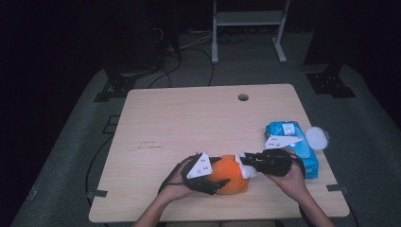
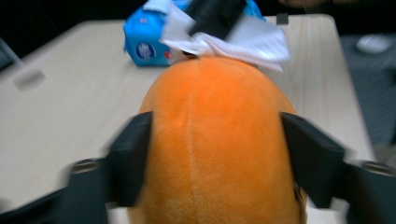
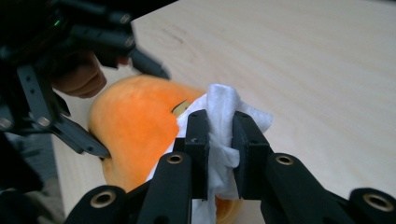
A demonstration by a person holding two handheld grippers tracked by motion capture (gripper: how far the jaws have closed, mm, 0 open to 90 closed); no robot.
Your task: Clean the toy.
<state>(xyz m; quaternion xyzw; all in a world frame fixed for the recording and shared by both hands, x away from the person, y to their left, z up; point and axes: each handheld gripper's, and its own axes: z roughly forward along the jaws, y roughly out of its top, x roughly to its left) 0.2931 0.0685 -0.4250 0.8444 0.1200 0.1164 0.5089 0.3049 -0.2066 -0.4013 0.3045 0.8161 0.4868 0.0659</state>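
An orange plush ball point(image 1: 230, 174) lies on the wooden table point(image 1: 189, 123) near its front edge, well left of a blue wipes pack point(image 1: 294, 142) with a white round lid point(image 1: 316, 138) just beside it. The left gripper point(image 1: 213, 182) straddles the ball from the left, its jaws standing against the ball's two sides; the picture there is blurred, so whether they press on it cannot be told. The right gripper point(image 3: 219, 135) comes at the ball from the right, its jaws narrow and clamped on a white wipe point(image 3: 223, 116), which touches the top right of the ball.
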